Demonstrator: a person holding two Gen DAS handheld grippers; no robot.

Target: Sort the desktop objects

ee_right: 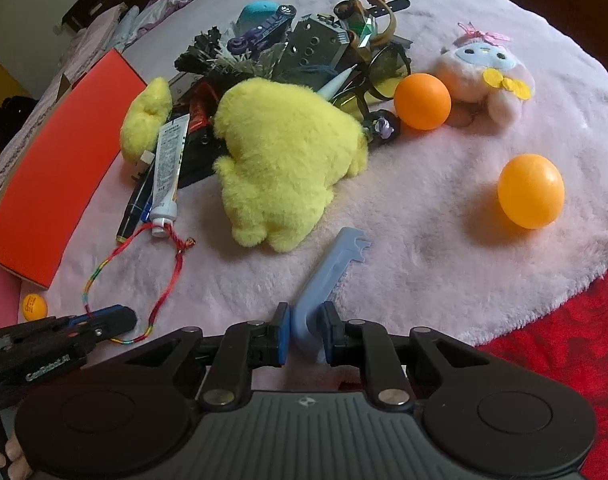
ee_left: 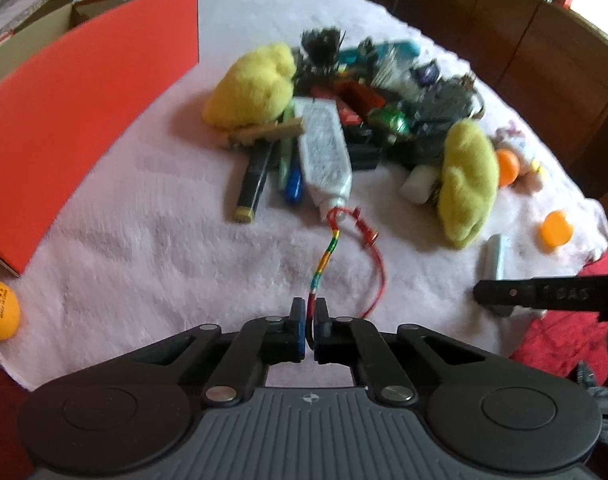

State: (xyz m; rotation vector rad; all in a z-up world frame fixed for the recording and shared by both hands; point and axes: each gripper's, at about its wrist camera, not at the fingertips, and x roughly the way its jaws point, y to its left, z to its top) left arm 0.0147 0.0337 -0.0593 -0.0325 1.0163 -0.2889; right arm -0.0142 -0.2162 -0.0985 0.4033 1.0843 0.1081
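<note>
We see both claws pinched shut: left claw on the braided red string bracelet; right claw on the pale-blue plastic clip; the mixed pile on the white fleece remains unsorted.

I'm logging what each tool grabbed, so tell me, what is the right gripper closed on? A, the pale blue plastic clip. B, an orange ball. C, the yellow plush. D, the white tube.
A: the right gripper has its jaws closed on the end of the pale blue plastic clip.
</note>
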